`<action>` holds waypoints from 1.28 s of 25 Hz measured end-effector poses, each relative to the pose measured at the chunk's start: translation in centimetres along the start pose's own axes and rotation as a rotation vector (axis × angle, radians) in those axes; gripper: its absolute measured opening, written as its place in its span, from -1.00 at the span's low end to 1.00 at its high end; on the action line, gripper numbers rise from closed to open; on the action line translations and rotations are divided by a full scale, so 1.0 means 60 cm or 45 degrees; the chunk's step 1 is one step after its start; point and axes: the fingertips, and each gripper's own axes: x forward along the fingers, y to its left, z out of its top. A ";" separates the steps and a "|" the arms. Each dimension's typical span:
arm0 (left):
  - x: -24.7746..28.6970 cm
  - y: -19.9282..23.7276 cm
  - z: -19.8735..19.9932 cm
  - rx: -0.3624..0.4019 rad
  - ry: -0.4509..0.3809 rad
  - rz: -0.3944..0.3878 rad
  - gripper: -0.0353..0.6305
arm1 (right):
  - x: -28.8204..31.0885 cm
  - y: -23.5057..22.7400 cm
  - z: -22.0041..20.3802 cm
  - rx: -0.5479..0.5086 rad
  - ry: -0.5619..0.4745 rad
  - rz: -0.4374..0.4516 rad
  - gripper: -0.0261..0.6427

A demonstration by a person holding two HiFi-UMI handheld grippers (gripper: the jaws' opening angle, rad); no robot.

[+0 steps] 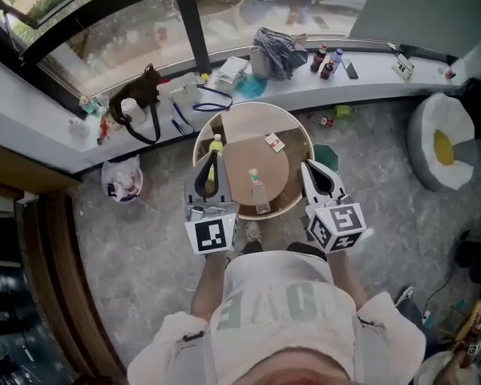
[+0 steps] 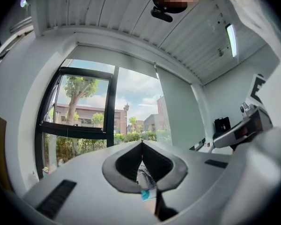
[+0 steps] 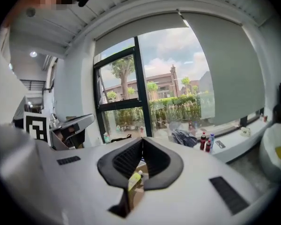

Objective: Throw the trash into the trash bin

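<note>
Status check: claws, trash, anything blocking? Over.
Left claw shut, empty; right claw shut, empty. Yellow bottle and clear bottle on round table ahead. Path looks clear.

A long white window ledge (image 1: 369, 74) curves beyond the jaws. On it, ahead and to the left of the left jaws, sits a black bag (image 1: 140, 95). Farther along, in line with the gap between the two pairs of jaws, lies a bunched plaid cloth (image 1: 279, 50). Small drink bottles (image 1: 327, 61) and a dark phone (image 1: 349, 69) lie just to its right, ahead of the right jaws. A white plastic bag (image 1: 124, 179) sits on the floor (image 1: 144, 247), left of the left jaws. Well to the right of the right jaws stands a white rounded seat (image 1: 429, 135) with a yellow centre. A grey blind (image 3: 225, 69) hangs beyond the right jaws.
</note>
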 end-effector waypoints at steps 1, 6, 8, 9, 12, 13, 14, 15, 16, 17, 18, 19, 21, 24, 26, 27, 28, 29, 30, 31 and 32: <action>0.014 0.003 -0.004 -0.003 0.016 -0.008 -0.86 | 0.011 -0.006 -0.002 0.056 0.016 -0.011 -0.88; 0.062 -0.001 -0.033 -0.003 0.033 -0.041 -0.86 | 0.051 -0.032 0.000 0.124 0.010 -0.016 -0.88; 0.076 -0.014 -0.031 0.000 0.023 -0.059 -0.86 | 0.064 -0.048 -0.002 0.173 0.001 -0.019 -0.88; 0.083 -0.019 -0.032 -0.001 0.026 -0.057 -0.86 | 0.072 -0.057 -0.002 0.204 0.001 -0.013 -0.88; 0.095 -0.021 -0.042 -0.012 0.073 0.005 -0.86 | 0.105 -0.076 0.005 0.216 0.023 0.050 -0.88; 0.097 -0.018 -0.047 0.005 0.105 0.032 -0.86 | 0.117 -0.078 0.011 0.204 0.033 0.088 -0.88; 0.102 -0.016 -0.050 0.027 0.133 0.056 -0.86 | 0.130 -0.079 0.018 0.202 0.044 0.137 -0.88; 0.110 -0.014 -0.047 0.044 0.142 0.081 -0.86 | 0.145 -0.081 0.024 0.215 0.057 0.194 -0.88; 0.118 -0.013 -0.040 0.051 0.133 0.107 -0.86 | 0.159 -0.084 0.027 0.242 0.077 0.257 -0.88; 0.123 -0.012 -0.034 0.055 0.119 0.134 -0.86 | 0.173 -0.087 0.027 0.273 0.101 0.317 -0.88; 0.125 -0.011 -0.032 0.062 0.116 0.161 -0.86 | 0.186 -0.091 0.022 0.299 0.128 0.367 -0.87; 0.125 -0.008 -0.036 0.072 0.125 0.186 -0.86 | 0.200 -0.095 0.015 0.313 0.155 0.404 -0.84; 0.126 0.006 -0.057 0.075 0.165 0.235 -0.86 | 0.238 -0.104 -0.012 0.332 0.228 0.436 -0.27; 0.112 0.038 -0.110 0.041 0.240 0.308 -0.86 | 0.302 -0.108 -0.100 0.412 0.424 0.416 -0.02; 0.103 0.052 -0.149 0.033 0.285 0.335 -0.86 | 0.344 -0.107 -0.178 0.481 0.544 0.396 -0.01; 0.099 0.056 -0.169 0.024 0.301 0.340 -0.86 | 0.363 -0.104 -0.222 0.505 0.601 0.389 -0.01; 0.094 0.058 -0.191 0.009 0.319 0.339 -0.86 | 0.378 -0.098 -0.273 0.516 0.670 0.382 -0.01; 0.084 0.057 -0.214 -0.010 0.343 0.336 -0.86 | 0.385 -0.090 -0.331 0.515 0.753 0.374 -0.01; 0.073 0.055 -0.237 -0.032 0.369 0.333 -0.86 | 0.386 -0.082 -0.391 0.505 0.843 0.363 -0.01; 0.065 0.055 -0.259 -0.053 0.393 0.332 -0.86 | 0.388 -0.077 -0.451 0.490 0.932 0.347 -0.01; 0.063 0.057 -0.280 -0.069 0.410 0.335 -0.86 | 0.394 -0.076 -0.506 0.475 1.016 0.325 -0.01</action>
